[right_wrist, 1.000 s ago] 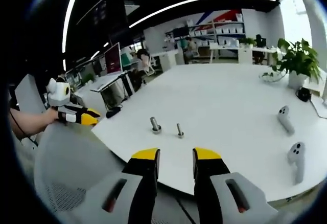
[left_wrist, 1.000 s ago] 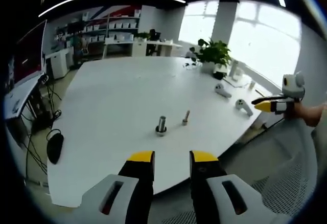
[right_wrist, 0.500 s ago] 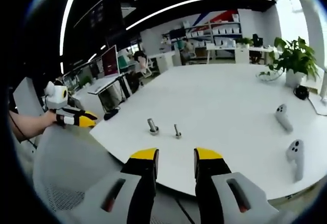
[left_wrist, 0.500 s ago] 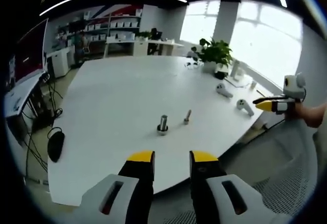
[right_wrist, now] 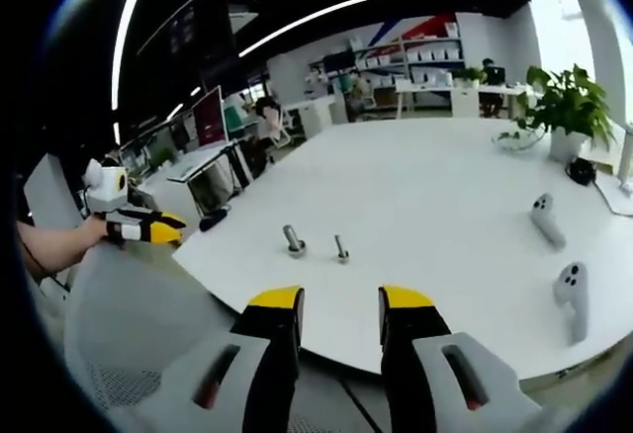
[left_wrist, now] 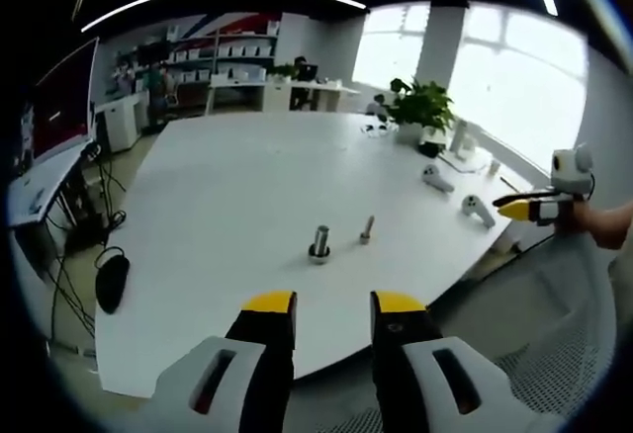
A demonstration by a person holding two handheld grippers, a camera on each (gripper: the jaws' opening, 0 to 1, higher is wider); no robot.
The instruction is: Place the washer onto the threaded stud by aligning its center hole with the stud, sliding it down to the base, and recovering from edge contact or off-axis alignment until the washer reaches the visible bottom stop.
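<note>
Left gripper view looks along the left gripper (left_wrist: 333, 303), whose yellow-tipped jaws stand parted with a narrow gap and hold nothing, held short of the near edge of a large white table (left_wrist: 227, 176). Near that edge the thicker threaded stud (left_wrist: 319, 243) stands upright on its wider base, and a slimmer bolt (left_wrist: 366, 229) stands just beside it, apart from it. Whether a washer sits on either piece is too small to tell. Two white controllers (left_wrist: 457, 194) lie toward the table's far right side, near a potted plant (left_wrist: 419, 107). A black mouse-shaped object (left_wrist: 111, 282) lies on the floor to the left.

Right gripper view shows the right gripper (right_wrist: 339, 302) likewise parted and empty, off the table's edge. The stud (right_wrist: 292, 241) and bolt (right_wrist: 340, 249) stand side by side ahead of it, both grippers well apart from them. At far left a hand (right_wrist: 54, 243) holds the left gripper (right_wrist: 143, 225) over a grey mesh chair (right_wrist: 138, 314).
</note>
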